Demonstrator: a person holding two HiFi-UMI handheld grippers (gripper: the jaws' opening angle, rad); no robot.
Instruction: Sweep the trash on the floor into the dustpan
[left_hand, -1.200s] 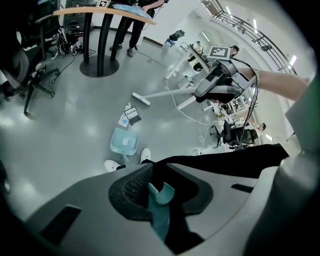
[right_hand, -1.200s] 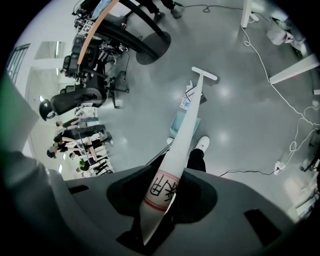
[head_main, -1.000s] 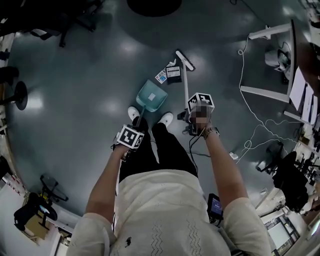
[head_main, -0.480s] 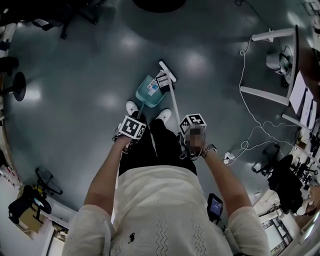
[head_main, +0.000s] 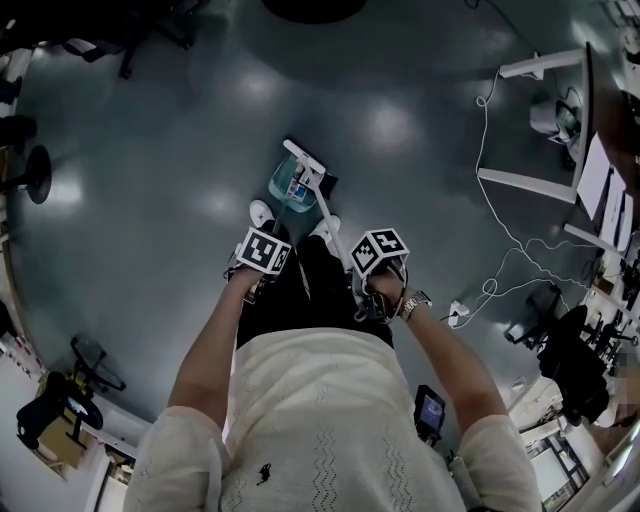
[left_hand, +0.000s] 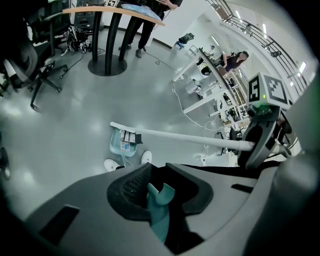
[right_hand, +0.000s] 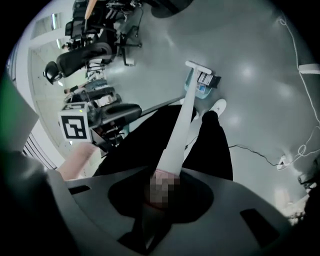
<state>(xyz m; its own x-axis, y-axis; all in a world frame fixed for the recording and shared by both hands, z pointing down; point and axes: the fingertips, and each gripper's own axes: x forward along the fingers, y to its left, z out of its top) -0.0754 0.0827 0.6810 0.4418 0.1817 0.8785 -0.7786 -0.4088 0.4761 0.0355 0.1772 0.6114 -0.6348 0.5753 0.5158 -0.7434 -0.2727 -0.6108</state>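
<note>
Left gripper (left_hand: 156, 196): jaws clamped on teal dustpan handle (left_hand: 160, 216), handle tip poking up between them.
Right gripper (right_hand: 162, 187): jaws closed round white broom handle (right_hand: 179, 131), shaft slanting down to floor (head_main: 180, 150).
Dustpan (head_main: 284, 192): sat on floor just ahead of white shoes (head_main: 262, 212).
Trash (head_main: 298, 184): printed packets, lay inside pan, well apart from both grippers.
Broom head (head_main: 303, 158): lay across pan's far edge, against trash.

Both arms (head_main: 215, 350) reach down ahead of the torso (head_main: 320, 420). The left gripper (left_hand: 157, 200) clamps the dustpan handle (left_hand: 160, 220); the right gripper (right_hand: 162, 190), just beside it, clamps the broom handle (right_hand: 177, 132).
</note>
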